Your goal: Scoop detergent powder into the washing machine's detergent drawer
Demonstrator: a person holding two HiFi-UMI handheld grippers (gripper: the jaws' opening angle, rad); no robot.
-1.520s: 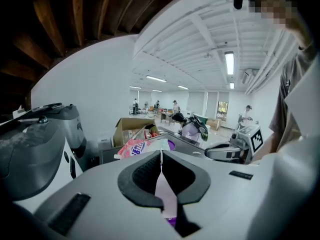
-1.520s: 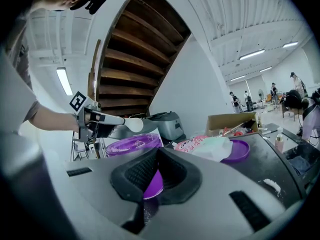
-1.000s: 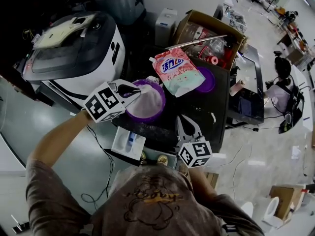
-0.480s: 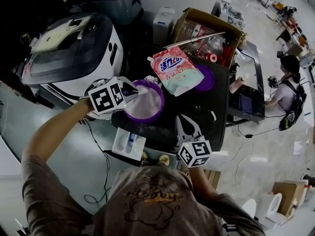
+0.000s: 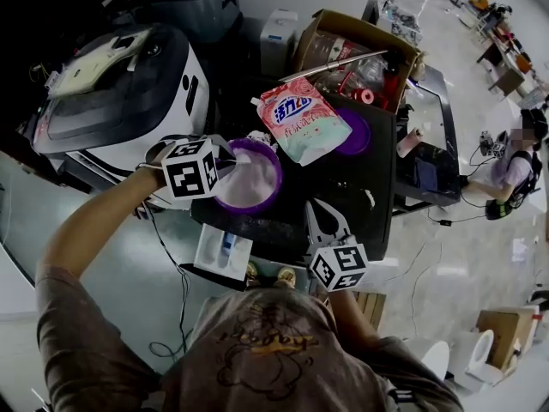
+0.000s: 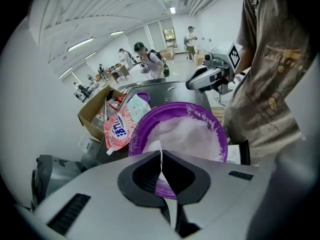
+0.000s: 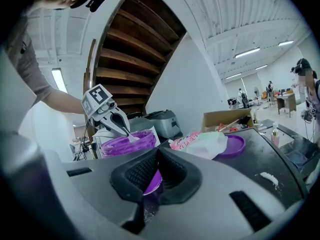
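A purple bowl (image 5: 268, 197) heaped with white detergent powder (image 5: 253, 178) stands on the black table (image 5: 352, 196). My left gripper (image 5: 230, 157) is over the bowl's left rim, shut on the thin handle of a white scoop (image 6: 161, 156) whose tip dips into the powder (image 6: 185, 134). From the right gripper view the left gripper (image 7: 127, 133) is tilted down into the bowl (image 7: 125, 143). My right gripper (image 5: 314, 204) rests near the table's front edge, right of the bowl, shut with nothing visible in it. The white detergent drawer (image 5: 223, 249) sticks out below the table edge. The washing machine (image 5: 120, 93) stands to the left.
A pink and white detergent bag (image 5: 300, 120) lies behind the bowl, partly over a purple lid (image 5: 362, 136). A cardboard box (image 5: 360, 50) with several items stands at the back. Spilt powder (image 7: 270, 178) marks the table's right side. A person (image 5: 515, 157) sits at a desk far right.
My left gripper has tilted and shifted a little up and back over the bowl's left rim, still holding the scoop. The right gripper has not moved.
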